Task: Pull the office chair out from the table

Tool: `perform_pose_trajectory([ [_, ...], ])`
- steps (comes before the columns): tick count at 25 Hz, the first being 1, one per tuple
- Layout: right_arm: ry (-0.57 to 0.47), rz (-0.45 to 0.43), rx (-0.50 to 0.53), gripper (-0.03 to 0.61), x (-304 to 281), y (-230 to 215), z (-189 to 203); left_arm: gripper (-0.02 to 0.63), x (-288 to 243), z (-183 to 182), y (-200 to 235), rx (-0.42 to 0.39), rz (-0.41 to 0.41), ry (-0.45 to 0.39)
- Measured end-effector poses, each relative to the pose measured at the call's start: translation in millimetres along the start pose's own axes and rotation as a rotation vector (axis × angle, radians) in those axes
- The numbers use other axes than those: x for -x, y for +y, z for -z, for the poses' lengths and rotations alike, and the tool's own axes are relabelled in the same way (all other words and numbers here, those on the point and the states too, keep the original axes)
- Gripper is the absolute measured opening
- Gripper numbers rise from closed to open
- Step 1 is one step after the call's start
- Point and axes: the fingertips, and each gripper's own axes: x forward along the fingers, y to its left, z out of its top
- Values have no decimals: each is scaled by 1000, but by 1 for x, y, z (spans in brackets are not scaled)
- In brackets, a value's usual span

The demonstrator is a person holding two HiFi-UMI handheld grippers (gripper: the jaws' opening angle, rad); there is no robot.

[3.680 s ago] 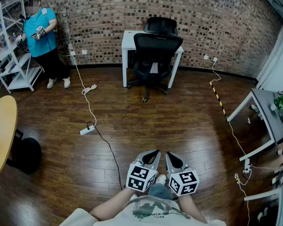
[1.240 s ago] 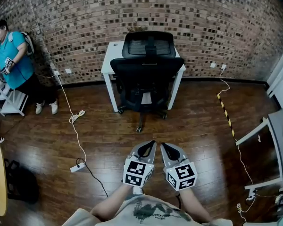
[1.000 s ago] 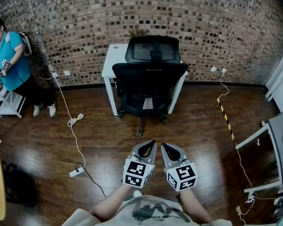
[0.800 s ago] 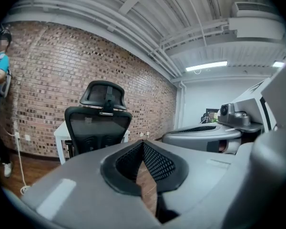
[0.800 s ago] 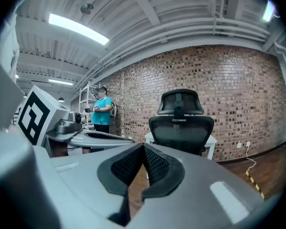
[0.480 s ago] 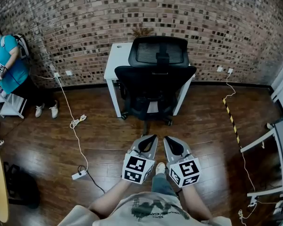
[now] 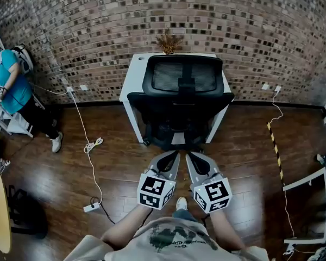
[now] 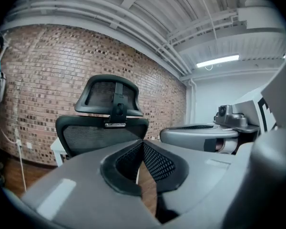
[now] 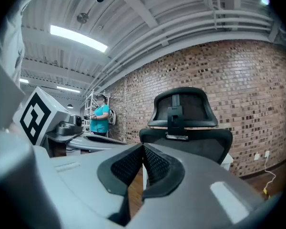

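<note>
Looking down from my head view, the black office chair point(image 7: 179, 99) stands tucked against the white table point(image 7: 131, 75) at the brick wall. My left tongs point(image 7: 173, 155) and right tongs point(image 7: 188, 155) are side by side just short of it, and only this view shows the dried plant point(image 7: 168, 41) on the table top. The two gripper views add what the head view cannot: each pair of tongs is pressed together at the tips with nothing between, and the chair's mesh back rises straight ahead under a ribbed ceiling.
</note>
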Motion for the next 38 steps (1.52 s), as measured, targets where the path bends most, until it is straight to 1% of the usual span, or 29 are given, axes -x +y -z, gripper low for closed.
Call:
perform_pose_trajectory([
  [6,-34,-64,12,0,-35,-46,-19,12,-55,-31,20,22,-35,-28],
  [11,-92,-114,30,31,-60,-78,-46,12,-84,-57,33,15,-43,-57],
  [13,-107,-144,50,43,-70,-89,-56,12,-95,-65,39,4,-57,-70],
  [16,-116,-188,113,69,-80,-102,-68,14,-107,-75,43,-26,-76,-89],
  [20,-143,-213,150,84,-93,-116,-90,14,-115,-89,47,-36,-82,-107],
  [24,-162,-233,150,95,-110,-120,-107,14,-117,-99,58,-29,-67,-116],
  [30,-168,-266,174,165,-138,-129,-126,15,-129,-111,70,-47,-38,-121],
  [33,-155,-307,183,201,-155,-139,-133,15,-131,-118,69,-66,-24,-128],
  [38,-152,-396,126,204,-178,-142,-146,15,-126,-113,79,-71,-47,-121],
])
